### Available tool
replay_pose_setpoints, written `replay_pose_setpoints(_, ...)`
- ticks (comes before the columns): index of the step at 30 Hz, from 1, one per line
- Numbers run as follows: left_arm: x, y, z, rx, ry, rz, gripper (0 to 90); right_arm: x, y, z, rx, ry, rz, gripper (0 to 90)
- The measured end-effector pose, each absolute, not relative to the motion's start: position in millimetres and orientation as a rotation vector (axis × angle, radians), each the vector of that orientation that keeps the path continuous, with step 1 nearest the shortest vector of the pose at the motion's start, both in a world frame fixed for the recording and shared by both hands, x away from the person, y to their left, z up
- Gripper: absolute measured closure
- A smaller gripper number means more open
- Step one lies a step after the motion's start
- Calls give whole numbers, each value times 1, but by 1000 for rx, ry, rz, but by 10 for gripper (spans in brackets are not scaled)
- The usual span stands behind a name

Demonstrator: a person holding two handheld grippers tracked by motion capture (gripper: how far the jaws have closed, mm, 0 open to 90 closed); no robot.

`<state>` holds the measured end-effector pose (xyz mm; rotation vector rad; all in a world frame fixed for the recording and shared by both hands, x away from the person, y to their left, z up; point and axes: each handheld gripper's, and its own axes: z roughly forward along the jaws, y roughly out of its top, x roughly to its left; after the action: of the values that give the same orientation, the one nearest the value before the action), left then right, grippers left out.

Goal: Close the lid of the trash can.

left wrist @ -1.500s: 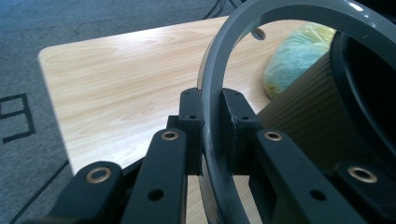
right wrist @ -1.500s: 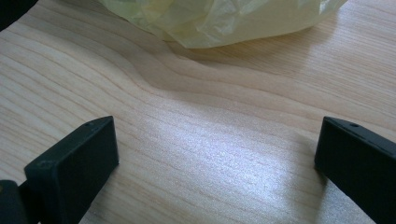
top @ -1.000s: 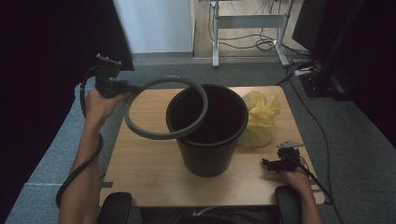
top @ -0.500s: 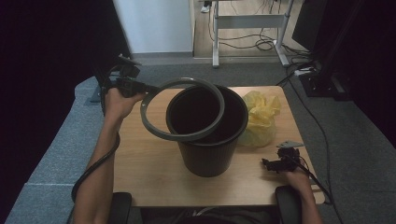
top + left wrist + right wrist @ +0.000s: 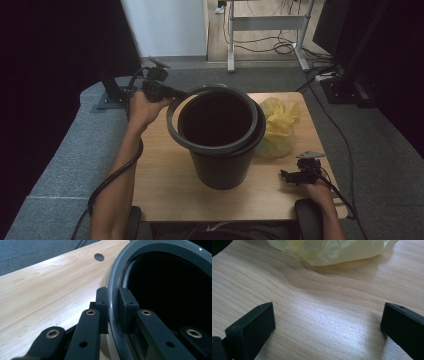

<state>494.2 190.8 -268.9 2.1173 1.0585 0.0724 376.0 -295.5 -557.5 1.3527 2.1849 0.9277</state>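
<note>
High view, left gripper [image 5: 176, 93] clamping grey ring [image 5: 220, 145]

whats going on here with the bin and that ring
A person works at a wooden table with a claw in each hand. The left claw is clamped on a grey plastic ring, holding it tilted over the mouth of the black round plastic bin. The right claw rests open on the table near a crumpled yellow plastic bag beside the bin.

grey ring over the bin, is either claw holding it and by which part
The left claw is shut on the grey ring, pinching its band at the left edge, one pad outside and one inside. The right claw is open over the table, holding nothing.
</note>
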Motion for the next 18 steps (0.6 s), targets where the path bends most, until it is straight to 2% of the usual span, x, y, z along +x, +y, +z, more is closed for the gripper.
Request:
replay_pose_setpoints(7, 495, 174, -271, 2139, 1031, 60, 793, 376, -296, -557, 1353, 2185, 927, 0)
replay_pose_setpoints(18, 487, 169, -268, 2198, 1029, 136, 785, 376, -295, -557, 1348, 2190, 930, 0)
